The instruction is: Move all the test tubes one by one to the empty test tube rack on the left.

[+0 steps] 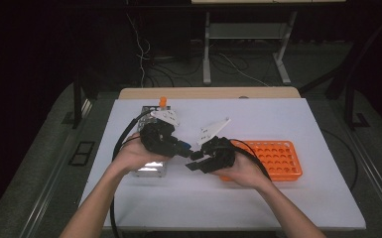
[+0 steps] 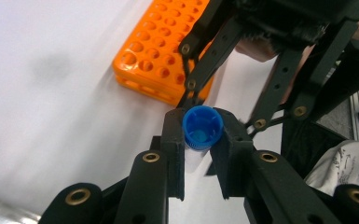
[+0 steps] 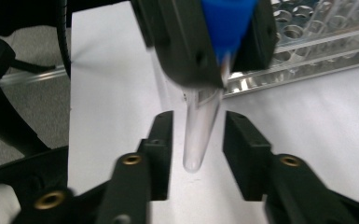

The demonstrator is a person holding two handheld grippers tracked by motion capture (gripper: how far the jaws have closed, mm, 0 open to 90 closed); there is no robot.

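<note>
A clear conical tube with a blue cap is held above the white table. My left gripper is shut on it just under the cap, which faces the left gripper view's camera. In the right gripper view the tube's clear body hangs down between the jaws of my right gripper, which stands open with a gap on each side of the tube. In the high view the left gripper and right gripper meet tip to tip over the table's middle.
An orange tube rack with empty holes lies right of the hands. A metal rack holding clear tubes stands at the left, with an orange-capped tube at its far end. The white table ends near a wooden strip behind.
</note>
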